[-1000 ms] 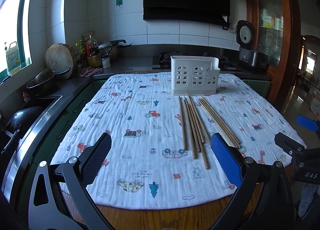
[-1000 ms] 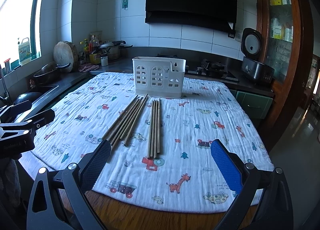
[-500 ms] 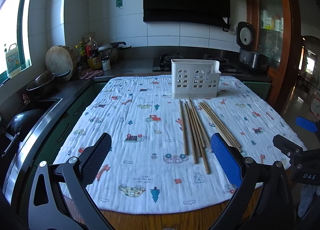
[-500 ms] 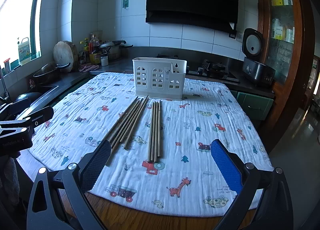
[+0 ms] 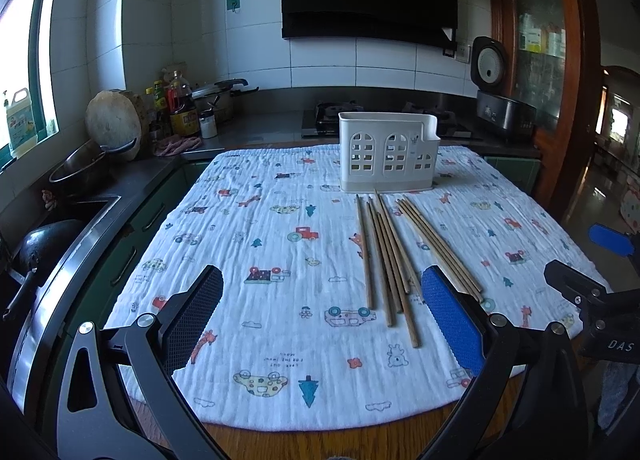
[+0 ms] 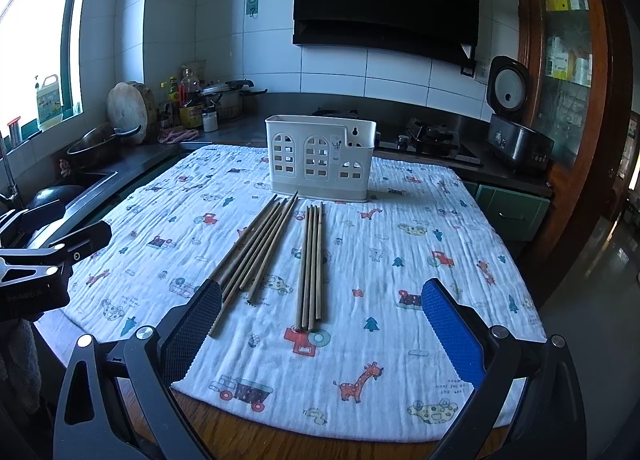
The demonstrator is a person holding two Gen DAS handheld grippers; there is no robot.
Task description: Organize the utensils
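Surroundings: a dark kitchen worktop (image 5: 256,128) is seen along the 9 to 12 o'clock side, carrying bottles (image 5: 182,104), a round chopping block (image 5: 114,126), a metal pot (image 5: 82,170) and a lidded pan (image 5: 220,94); a rice cooker (image 6: 516,120) stands open at 2 o'clock and a black range hood (image 6: 392,0) hangs at 12 o'clock.
Counter: a wooden counter (image 6: 256,440) is covered by a white cloth (image 6: 400,228) printed with cars, trees and giraffes.
Obstructions: nothing is seen lying between either gripper and the chopsticks.
Utensil holder: a white plastic holder (image 6: 320,158) with arched cut-outs stands upright at 12 o'clock on the cloth; nothing is seen sticking out of it.
Chopsticks: two bundles of brown wooden sticks lie flat just before the holder, a fanned darker bundle (image 6: 256,248) at 11 o'clock and a neat paler bundle (image 6: 312,264) beside it, apart.
Left gripper (image 5: 320,320): jaws spread wide, nothing held, above the cloth's near edge.
Right gripper (image 6: 320,324): jaws spread wide, nothing held, the sticks' near ends between them.
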